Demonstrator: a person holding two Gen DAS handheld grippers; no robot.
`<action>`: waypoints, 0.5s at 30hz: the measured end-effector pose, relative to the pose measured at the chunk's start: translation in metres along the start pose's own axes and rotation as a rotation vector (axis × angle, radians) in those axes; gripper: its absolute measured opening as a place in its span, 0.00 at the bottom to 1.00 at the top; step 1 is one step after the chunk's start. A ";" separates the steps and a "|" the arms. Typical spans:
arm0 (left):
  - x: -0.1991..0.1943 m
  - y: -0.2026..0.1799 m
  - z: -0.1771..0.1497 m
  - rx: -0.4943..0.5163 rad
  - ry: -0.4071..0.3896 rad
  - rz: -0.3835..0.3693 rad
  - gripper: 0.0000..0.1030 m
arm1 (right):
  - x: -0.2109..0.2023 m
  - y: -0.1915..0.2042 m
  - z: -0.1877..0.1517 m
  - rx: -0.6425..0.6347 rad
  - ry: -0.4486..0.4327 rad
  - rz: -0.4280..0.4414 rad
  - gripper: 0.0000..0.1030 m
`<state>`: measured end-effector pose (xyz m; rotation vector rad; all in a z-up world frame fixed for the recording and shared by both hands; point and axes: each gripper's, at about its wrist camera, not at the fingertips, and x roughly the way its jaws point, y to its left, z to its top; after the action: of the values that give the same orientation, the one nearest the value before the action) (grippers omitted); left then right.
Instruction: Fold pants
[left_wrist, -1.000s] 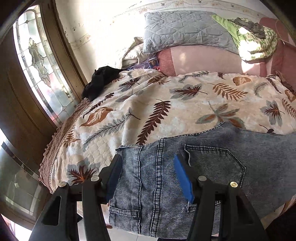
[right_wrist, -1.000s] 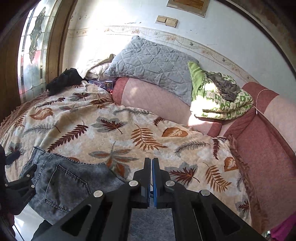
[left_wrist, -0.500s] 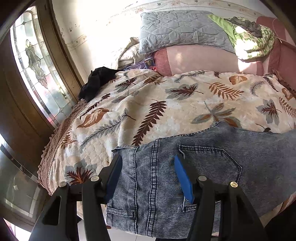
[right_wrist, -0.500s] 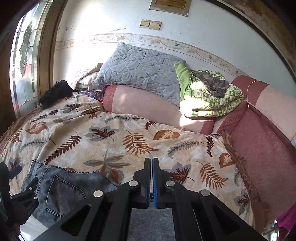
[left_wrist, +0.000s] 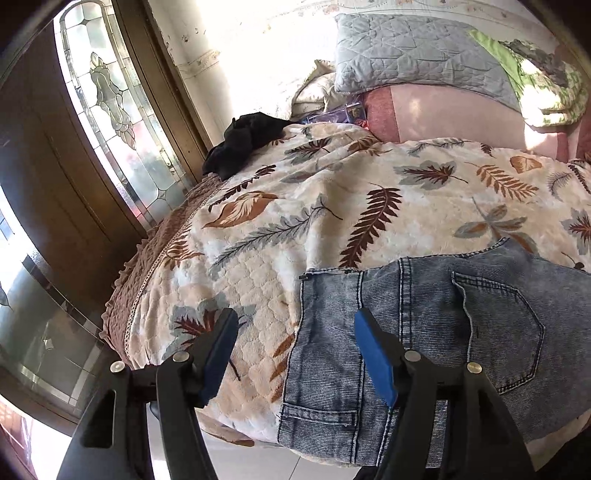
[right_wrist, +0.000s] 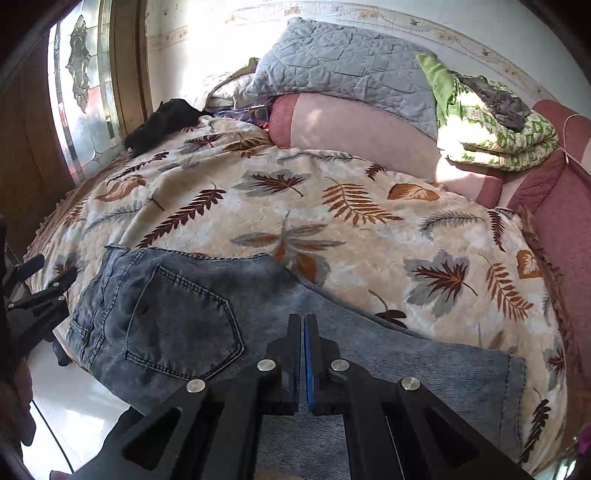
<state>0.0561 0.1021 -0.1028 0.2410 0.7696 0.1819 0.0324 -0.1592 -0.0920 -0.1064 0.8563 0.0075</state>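
On quilted leaf bedspread (left_wrist: 332, 206): denim pants (left_wrist: 424, 332); left tongs (left_wrist: 291, 354) released, right tongs (right_wrist: 302, 354) clenched.

The black left gripper with blue pads (left_wrist: 293, 352) holds its jaws wide apart. The black right gripper (right_wrist: 303, 360) has its jaws pressed together.

No readable text, label or number anywhere.
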 end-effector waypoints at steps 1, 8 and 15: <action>-0.001 0.001 0.000 -0.004 -0.008 -0.004 0.64 | 0.000 0.003 0.001 -0.007 -0.001 -0.001 0.03; -0.003 0.008 0.004 -0.027 -0.030 -0.030 0.64 | 0.003 0.020 0.009 -0.038 0.003 -0.007 0.03; -0.001 0.004 0.003 -0.022 -0.021 -0.050 0.64 | 0.010 0.028 0.010 -0.044 0.019 -0.011 0.03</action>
<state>0.0576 0.1053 -0.0988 0.2019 0.7521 0.1402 0.0451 -0.1308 -0.0952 -0.1525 0.8746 0.0154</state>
